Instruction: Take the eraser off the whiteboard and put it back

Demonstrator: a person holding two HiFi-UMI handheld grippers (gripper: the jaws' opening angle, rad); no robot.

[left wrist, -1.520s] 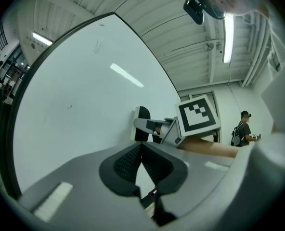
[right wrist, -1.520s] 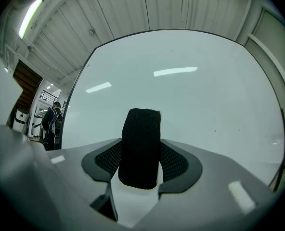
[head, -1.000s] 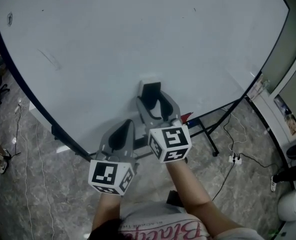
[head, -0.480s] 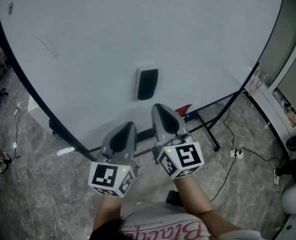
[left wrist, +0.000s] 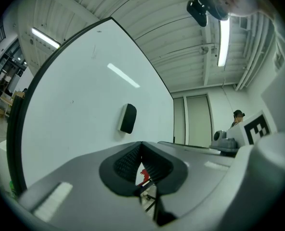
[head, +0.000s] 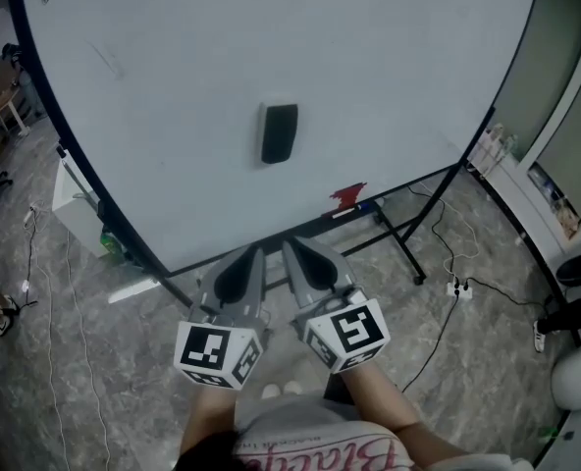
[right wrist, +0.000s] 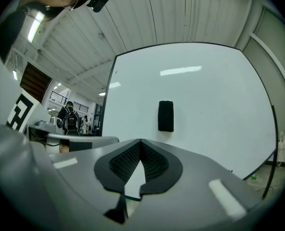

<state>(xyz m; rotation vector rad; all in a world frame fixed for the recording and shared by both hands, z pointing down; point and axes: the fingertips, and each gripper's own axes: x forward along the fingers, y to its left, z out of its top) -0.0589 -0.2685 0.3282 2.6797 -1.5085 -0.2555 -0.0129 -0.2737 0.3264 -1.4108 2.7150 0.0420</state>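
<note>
- Right gripper (head: 290, 246) and left gripper (head: 254, 254): jaws of both pressed together, nothing between them.
- Black rectangular eraser (head: 279, 132) clings to the white whiteboard (head: 398, 77), ahead of the right tips and well apart.
- To take it, probably: spread the right jaws first, approach square-on, pinch its long sides.
- Small red object (head: 348, 196) sits on the board's lower rail, right of the tips; nothing blocks the path.

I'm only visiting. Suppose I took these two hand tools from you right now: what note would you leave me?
Left gripper: fingers shut, empty.
Right gripper: fingers shut, empty, pulled back from the eraser it reached a second ago.
Black rectangular eraser: stuck on the large whiteboard, clear of both grippers.
Done: eraser is back on the board.
Left: nothing that shows.
</note>
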